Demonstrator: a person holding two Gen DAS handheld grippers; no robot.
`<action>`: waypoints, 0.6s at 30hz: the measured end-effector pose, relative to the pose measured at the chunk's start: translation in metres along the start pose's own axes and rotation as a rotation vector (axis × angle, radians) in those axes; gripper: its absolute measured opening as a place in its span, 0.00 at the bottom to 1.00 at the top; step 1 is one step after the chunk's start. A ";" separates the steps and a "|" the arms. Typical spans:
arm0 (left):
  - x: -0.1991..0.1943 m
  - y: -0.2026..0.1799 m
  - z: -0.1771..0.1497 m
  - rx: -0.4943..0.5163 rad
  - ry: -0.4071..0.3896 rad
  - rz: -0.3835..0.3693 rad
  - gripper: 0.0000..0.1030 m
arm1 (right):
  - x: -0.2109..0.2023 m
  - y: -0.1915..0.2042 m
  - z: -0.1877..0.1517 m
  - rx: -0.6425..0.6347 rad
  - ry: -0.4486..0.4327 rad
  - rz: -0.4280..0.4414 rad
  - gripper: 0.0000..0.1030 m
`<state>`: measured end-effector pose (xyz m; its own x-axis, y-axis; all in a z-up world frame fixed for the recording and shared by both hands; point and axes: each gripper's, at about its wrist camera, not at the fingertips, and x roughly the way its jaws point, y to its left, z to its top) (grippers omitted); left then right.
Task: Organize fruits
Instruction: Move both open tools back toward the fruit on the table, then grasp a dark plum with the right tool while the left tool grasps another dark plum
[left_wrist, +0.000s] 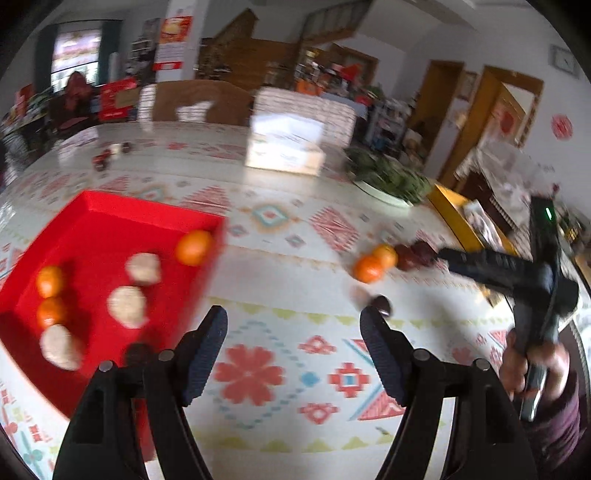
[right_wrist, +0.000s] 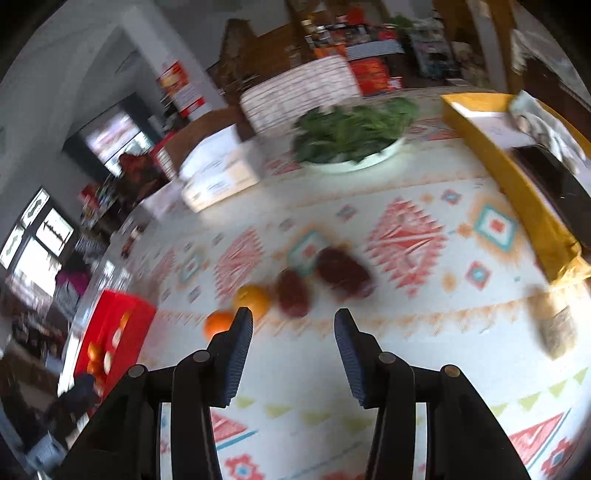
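Both tongs are hanging over the worktop (left_wrist: 280, 229) w/ its patterned red-and-teal cloth, pics quite blurred. Left tongs (left_wrist: 293, 317) are standing apart, nothing between the jaws. Right tongs (right_wrist: 293, 319) are also apart, narrower, holding nothing.

The shallow red plastic tray (left_wrist: 110, 206) is sitting to the left of the left tongs. Inside it are lying 3 round orange fruits (left_wrist: 194, 247) and 3 pale beige lumpy fruits (left_wrist: 144, 267); something dark near its front edge, can't tell what.

Still loose on the cloth, well apart from the tray: 2 oranges (right_wrist: 253, 299) touching each other, and just beside them 2 dark red roundish fruits (right_wrist: 343, 273). In the right wrist view they are lying just ahead of the right tongs.

A white bowl of green leaves (right_wrist: 351, 129) and a yellow box (right_wrist: 517, 177) are standing farther back. A hand (left_wrist: 532, 365) in a dark purple sleeve is gripping the right tool's handle.
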<state>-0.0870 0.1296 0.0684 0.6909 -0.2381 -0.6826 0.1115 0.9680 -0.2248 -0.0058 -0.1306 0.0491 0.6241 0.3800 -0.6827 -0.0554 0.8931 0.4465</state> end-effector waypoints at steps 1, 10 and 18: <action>0.004 -0.005 -0.001 0.013 0.006 -0.009 0.72 | 0.001 -0.006 0.006 0.009 -0.005 -0.011 0.49; 0.074 -0.061 0.003 0.152 0.106 -0.036 0.70 | 0.027 -0.019 0.029 -0.023 0.001 -0.092 0.49; 0.110 -0.080 0.004 0.206 0.166 0.000 0.58 | 0.050 -0.016 0.024 -0.095 0.044 -0.104 0.49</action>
<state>-0.0166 0.0261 0.0142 0.5661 -0.2318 -0.7911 0.2665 0.9596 -0.0904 0.0452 -0.1318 0.0216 0.5954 0.2930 -0.7481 -0.0674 0.9461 0.3169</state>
